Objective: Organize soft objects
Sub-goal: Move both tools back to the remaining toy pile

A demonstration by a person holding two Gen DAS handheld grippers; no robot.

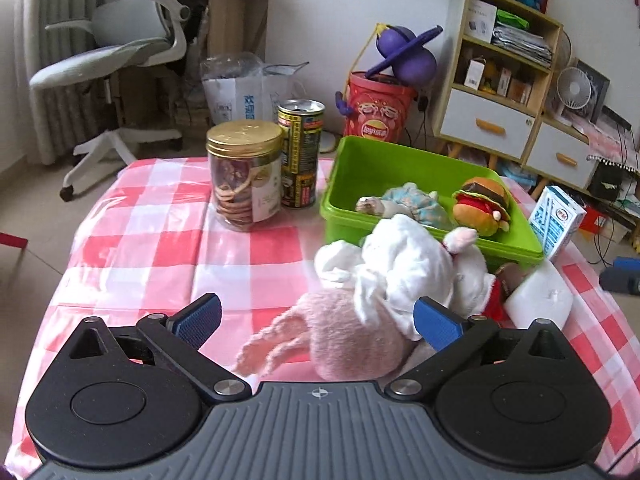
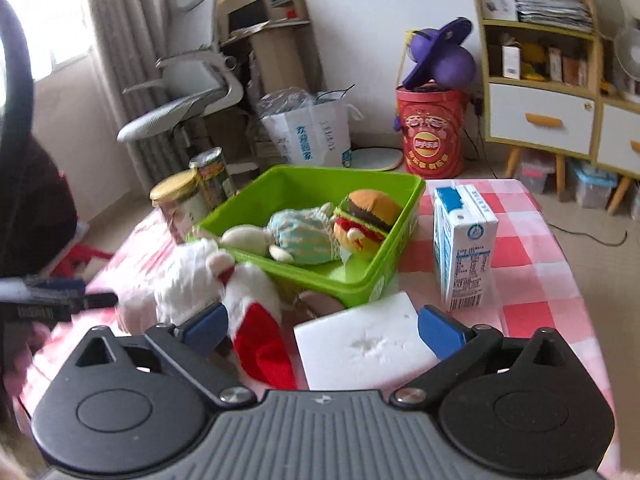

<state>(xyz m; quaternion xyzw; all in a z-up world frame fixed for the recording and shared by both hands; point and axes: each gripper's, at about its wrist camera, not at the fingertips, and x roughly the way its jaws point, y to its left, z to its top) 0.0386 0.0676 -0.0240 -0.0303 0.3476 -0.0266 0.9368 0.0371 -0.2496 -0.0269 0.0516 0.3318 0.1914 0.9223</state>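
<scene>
A green bin [image 1: 360,168] on the checked tablecloth holds a hamburger plush [image 1: 482,204] and a doll in a blue dress [image 1: 412,204]. In front of the bin lie a white plush [image 1: 404,264] with a red part and a pink plush [image 1: 344,340]. My left gripper [image 1: 318,320] is open, and the pink plush lies between its blue pads without being pressed. In the right wrist view, my right gripper [image 2: 322,330] is open over the plush's red part [image 2: 260,344] and a white foam block [image 2: 360,348]. The bin [image 2: 304,184] stands just beyond.
A gold-lidded jar [image 1: 244,176] and a tall can [image 1: 300,152] stand left of the bin. A milk carton [image 2: 464,252] stands to its right. Off the table are an office chair [image 1: 120,56], a red bucket [image 1: 376,108] and shelves [image 1: 504,80].
</scene>
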